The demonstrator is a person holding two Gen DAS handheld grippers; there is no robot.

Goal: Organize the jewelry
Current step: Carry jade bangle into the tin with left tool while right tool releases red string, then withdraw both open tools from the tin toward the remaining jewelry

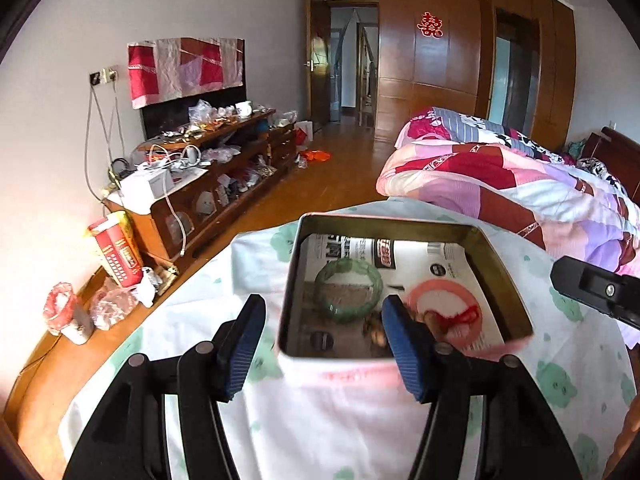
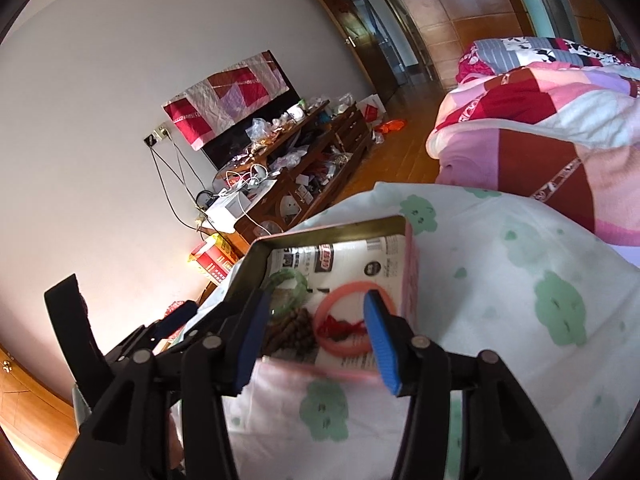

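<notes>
Tin lay beyond both pairs of parted, empty fingers, green bangle and pink ring inside.

right tongs hide part of the blurred bead string.

Tin box: dull gold-olive inside walls, pink outside; lined w/ black-and-white printed paper.
Bangle in box: mottled green. Second bangle: salmon pink, w/ red knotted cord. Bead string: dark brown.
Cloth over tabletop: white w/ pale green cloud-like motifs.
Left tongs and right tongs: black frames, blue ribbed pads.
Quilt on bed: patchwork of red, pink, lilac, white; grey stripes further back.
Cabinet, floor, wardrobe: warm brown wood. Wall: plain white.
</notes>
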